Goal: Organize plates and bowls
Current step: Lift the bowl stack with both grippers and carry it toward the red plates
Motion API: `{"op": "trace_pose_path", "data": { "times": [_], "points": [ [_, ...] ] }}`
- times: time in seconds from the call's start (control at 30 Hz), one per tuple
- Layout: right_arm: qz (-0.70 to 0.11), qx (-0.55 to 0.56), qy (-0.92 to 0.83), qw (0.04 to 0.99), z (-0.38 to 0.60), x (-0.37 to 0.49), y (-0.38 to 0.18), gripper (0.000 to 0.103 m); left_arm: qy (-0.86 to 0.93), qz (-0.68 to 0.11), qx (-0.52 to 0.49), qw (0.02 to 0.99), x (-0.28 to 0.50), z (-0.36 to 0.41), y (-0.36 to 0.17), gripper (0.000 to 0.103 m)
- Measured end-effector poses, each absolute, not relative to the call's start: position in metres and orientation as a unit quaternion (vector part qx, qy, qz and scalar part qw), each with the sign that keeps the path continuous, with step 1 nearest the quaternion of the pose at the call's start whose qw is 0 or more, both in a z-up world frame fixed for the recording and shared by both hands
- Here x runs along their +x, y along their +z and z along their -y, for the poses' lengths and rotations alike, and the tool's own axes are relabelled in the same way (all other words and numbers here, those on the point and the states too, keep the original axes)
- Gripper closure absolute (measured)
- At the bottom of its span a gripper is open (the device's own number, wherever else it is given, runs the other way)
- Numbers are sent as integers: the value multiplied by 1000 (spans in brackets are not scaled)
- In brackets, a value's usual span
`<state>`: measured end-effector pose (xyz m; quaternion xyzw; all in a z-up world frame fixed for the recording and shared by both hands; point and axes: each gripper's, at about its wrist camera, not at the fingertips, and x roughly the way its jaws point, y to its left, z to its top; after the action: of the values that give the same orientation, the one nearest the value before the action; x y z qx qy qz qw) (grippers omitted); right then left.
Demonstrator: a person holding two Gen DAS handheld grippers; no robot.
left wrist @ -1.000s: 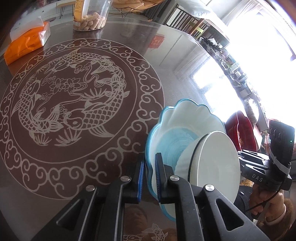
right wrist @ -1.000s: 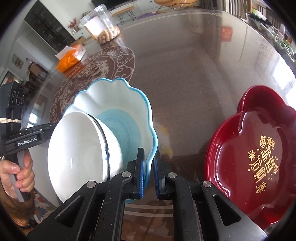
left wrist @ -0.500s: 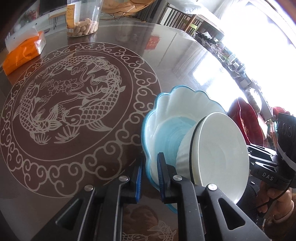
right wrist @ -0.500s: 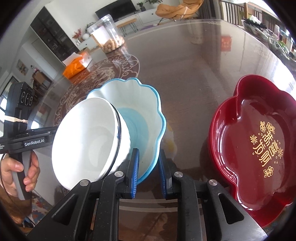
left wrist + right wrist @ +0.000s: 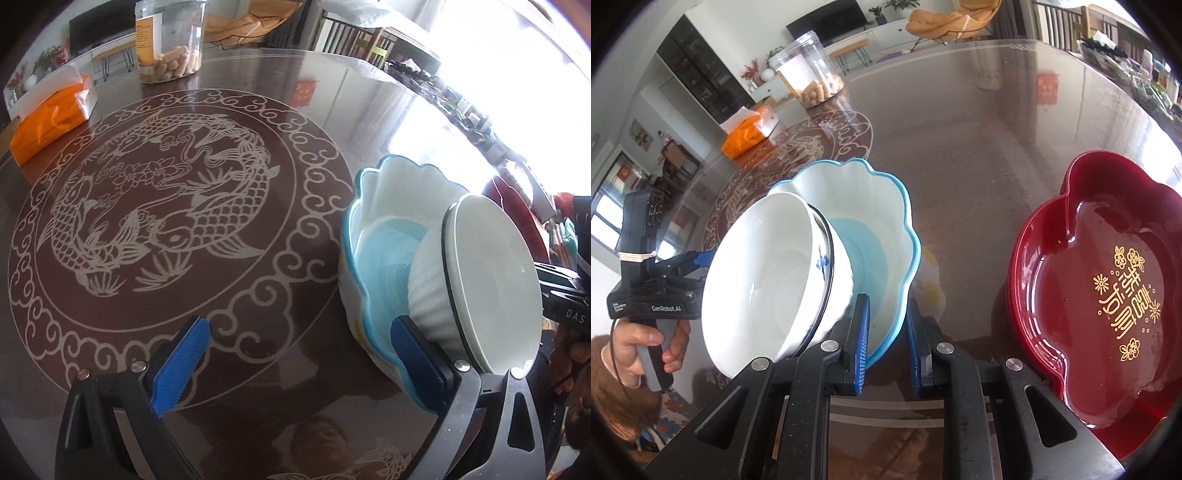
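the left gripper (image 5: 295, 365) stands wide apart, its jaws having just been opening; its right blue pad (image 5: 410, 354) sits inside the blue bowl's near rim, the left pad out over bare table, neither pressing. the right gripper (image 5: 886, 339) straddles the same bowl's rim at 6 o'clock in its own view; its pads stand a little apart, and i cannot tell whether they still pinch the rim.

the table (image 5: 979, 155) is a large, dark, glossy top that mirrors the room. a round carp medallion (image 5: 159, 225) with a cloud border is set into it, filling the left wrist view from 9 to 12 o'clock. behind it the room shows a dark cabinet, a white sideboard with a tv, an orange chair at 12 o'clock, and bright windows at 2 o'clock.

counted: one red tray (image 5: 1108, 280), flower-shaped with gold writing, at 3 o'clock in the right wrist view, lying flat and apart from the bowls. one blue bowl (image 5: 871, 206), scalloped, tipped up on its side. one white bowl (image 5: 768, 266), dark-rimmed, nested tilted inside the blue one. one clear jar (image 5: 168, 37) of snacks at 11 o'clock. one orange tissue pack (image 5: 51, 118) at 10 o'clock.
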<state>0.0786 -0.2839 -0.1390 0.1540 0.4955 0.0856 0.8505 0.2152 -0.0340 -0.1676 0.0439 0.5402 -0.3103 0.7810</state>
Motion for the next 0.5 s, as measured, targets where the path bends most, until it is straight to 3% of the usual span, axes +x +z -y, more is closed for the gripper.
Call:
{"op": "trace_pose_path", "data": {
  "times": [0.07,0.1,0.13,0.17,0.23,0.27,0.5],
  "points": [
    [-494,148,86,852,283,77,-138,82,-317,-550,55,771,218,36,-166,5],
    [-493,141,85,855,282,76,-137,80,-324,-546,67,770,218,40,-163,12],
    [-491,133,84,857,281,76,-136,79,-339,-538,76,768,216,44,-159,27],
    [-491,125,83,858,279,76,-136,78,-353,-537,82,762,215,48,-156,34],
    [-493,125,82,857,280,77,-135,77,-386,-547,70,739,217,57,-154,72],
    [-496,128,82,855,281,77,-136,77,-394,-555,62,730,218,60,-154,77],
    [-515,134,64,844,277,85,-134,86,-375,-566,-21,734,222,48,-158,82]
  ]
}}
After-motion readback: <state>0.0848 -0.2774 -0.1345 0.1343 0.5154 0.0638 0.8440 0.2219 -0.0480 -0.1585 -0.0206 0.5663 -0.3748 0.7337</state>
